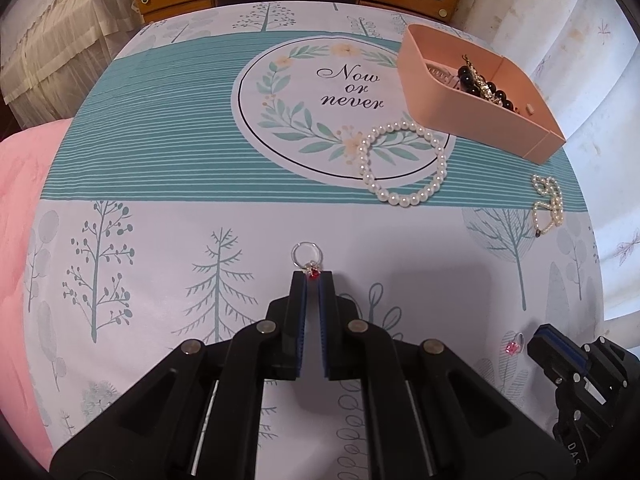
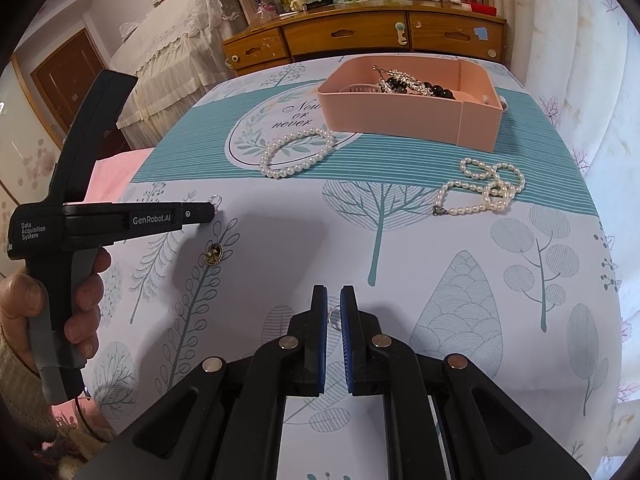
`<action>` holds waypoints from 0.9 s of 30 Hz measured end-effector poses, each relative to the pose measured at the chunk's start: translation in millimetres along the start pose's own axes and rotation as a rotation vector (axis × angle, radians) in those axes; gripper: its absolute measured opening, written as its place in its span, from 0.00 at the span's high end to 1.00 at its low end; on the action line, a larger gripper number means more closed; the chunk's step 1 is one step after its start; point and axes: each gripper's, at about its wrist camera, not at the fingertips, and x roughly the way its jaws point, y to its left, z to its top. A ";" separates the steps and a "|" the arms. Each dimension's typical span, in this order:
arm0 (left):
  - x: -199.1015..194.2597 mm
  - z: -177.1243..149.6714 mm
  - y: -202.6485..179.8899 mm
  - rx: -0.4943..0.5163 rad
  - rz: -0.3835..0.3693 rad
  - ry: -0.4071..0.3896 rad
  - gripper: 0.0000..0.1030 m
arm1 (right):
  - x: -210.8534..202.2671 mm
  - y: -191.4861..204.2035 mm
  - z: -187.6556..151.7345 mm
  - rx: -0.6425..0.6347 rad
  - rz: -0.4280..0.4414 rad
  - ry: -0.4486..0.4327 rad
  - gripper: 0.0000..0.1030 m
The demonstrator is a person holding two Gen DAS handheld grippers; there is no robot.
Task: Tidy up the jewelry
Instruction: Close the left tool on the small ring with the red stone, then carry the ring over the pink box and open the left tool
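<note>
I work over a printed cloth-covered table (image 1: 160, 160) whose round medallion reads "Now or never", and I take the pink open plastic tray (image 1: 452, 104) at the far right as my landmark: it already holds dark beads, with a white pearl bracelet (image 1: 402, 162) just in front of it and a tangled small-pearl strand (image 2: 486, 190) nearer its right corner. My left gripper (image 1: 313, 280), marked "GenRobot.AI" and "Data Acquisition System", is closed on the red-stone silver ring (image 1: 307, 261), well short of the tray. My right gripper (image 2: 334, 292) is closed on a thin clear ring (image 2: 334, 318); both feel light, stiff, slippery, best pinched at the band.
</note>
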 end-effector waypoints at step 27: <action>0.3 4.1 7.3 -0.060 0.032 -0.022 0.64 | -1.1 -3.5 -1.6 0.020 0.009 -0.010 0.93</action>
